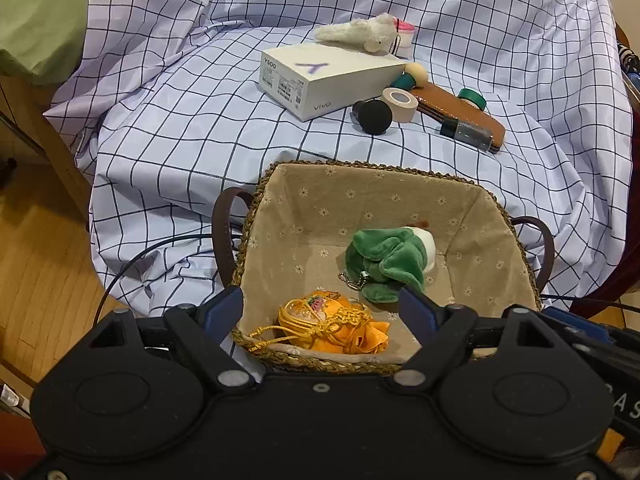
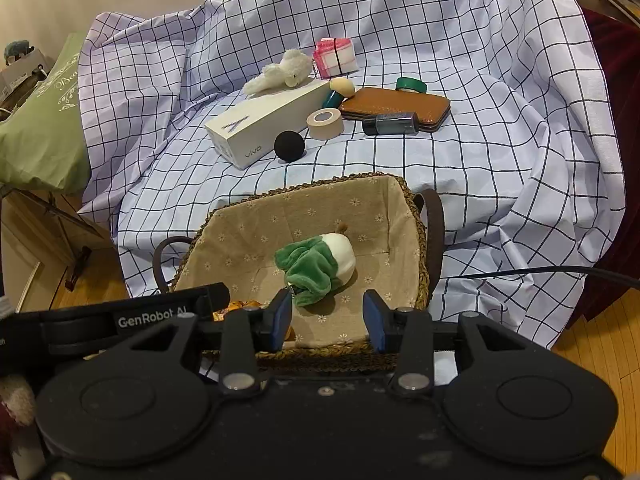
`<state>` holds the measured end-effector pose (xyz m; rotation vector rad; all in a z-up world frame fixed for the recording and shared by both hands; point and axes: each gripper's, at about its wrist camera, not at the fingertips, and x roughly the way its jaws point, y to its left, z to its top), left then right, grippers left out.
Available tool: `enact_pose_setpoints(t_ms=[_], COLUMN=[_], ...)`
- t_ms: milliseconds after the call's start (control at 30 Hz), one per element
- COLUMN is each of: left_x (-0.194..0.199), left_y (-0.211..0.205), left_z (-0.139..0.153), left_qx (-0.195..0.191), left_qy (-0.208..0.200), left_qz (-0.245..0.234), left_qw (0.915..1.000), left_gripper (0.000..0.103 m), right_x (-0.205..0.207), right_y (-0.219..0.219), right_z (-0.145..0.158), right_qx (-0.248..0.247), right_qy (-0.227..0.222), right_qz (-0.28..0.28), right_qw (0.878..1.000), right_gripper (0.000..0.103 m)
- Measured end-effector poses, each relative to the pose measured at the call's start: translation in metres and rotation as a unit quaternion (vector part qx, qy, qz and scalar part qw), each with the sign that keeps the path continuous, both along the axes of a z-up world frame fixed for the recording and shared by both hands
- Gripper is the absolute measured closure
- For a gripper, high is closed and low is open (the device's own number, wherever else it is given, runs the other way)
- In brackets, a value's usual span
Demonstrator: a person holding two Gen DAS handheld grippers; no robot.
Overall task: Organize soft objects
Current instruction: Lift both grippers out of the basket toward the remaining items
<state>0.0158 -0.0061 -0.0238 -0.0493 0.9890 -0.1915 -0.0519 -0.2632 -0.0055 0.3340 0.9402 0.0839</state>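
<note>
Both tools are parked at the near edge of the basket (image 1: 372,168), pointing down into it. The left tool (image 1: 322,304) has its blue-padded black fingers spread wide with nothing pinched. The right tool (image 2: 328,308) sits narrower, but there's a clear gap between its pads and it's empty too. The basket is a squarish woven-straw thing with a braided rim, dark brown strap handles on two sides and a tan fabric liner printed with tiny daisies. Right under the left tool, against the near wall, is a crumpled shiny orange pouch (image 1: 332,320) with embroidery and a knotted gold cord that trails over the rim. A bit further in, about mid-floor, lies a small plush (image 1: 384,260) with floppy green velvety leaves on a smooth white rounded body, plus a little ball chain. From the right wrist view, that plush (image 2: 316,264) is just past the fingertips and slightly left of the gap. Everything sits on a wrinkly pale lilac cloth (image 1: 180,140) with a dark grid pattern. Well beyond the basket is the clutter: a fuzzy cream plush animal (image 1: 360,32) lying on the far end of a white cardboard phone box (image 1: 320,76), then a matte black ball (image 1: 375,117), a beige tape roll (image 1: 400,102) and a glossy brown leather-look case (image 1: 460,112). There's a wooden floor (image 1: 36,260) off to the side.
</note>
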Motion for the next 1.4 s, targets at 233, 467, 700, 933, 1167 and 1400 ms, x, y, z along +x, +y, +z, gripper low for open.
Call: enact_pose_setpoints(t_ms=[233, 467, 700, 933, 1167, 1400], left_x=[-0.002, 0.002, 0.012, 0.024, 0.044, 0.072], left_y=[-0.002, -0.007, -0.013, -0.016, -0.014, -0.020], left_z=[0.006, 0.007, 0.003, 0.001, 0.004, 0.014], left_qx=[0.021, 0.040, 0.049, 0.064, 0.063, 0.079], left_qy=[-0.026, -0.036, -0.025, -0.013, -0.001, -0.026], left_qz=[0.001, -0.002, -0.007, -0.019, -0.022, -0.037], left_qw=[0.9994, 0.9986, 0.9984, 0.9977, 0.9977, 0.9959], left_gripper=[0.022, 0.022, 0.022, 0.022, 0.022, 0.022], right_x=[0.000, 0.000, 0.007, 0.027, 0.053, 0.088], right_y=[-0.003, -0.007, -0.009, -0.007, -0.008, -0.013], right_z=[-0.001, -0.003, -0.005, -0.014, -0.021, -0.018], right_qx=[0.000, -0.005, -0.015, -0.022, -0.022, -0.025], right_qy=[-0.002, -0.006, -0.006, 0.022, 0.050, 0.051], right_qz=[-0.001, -0.008, -0.012, -0.004, 0.007, 0.014], right_qw=[1.000, 1.000, 1.000, 1.000, 0.998, 0.998], right_gripper=[0.063, 0.063, 0.063, 0.062, 0.061, 0.059])
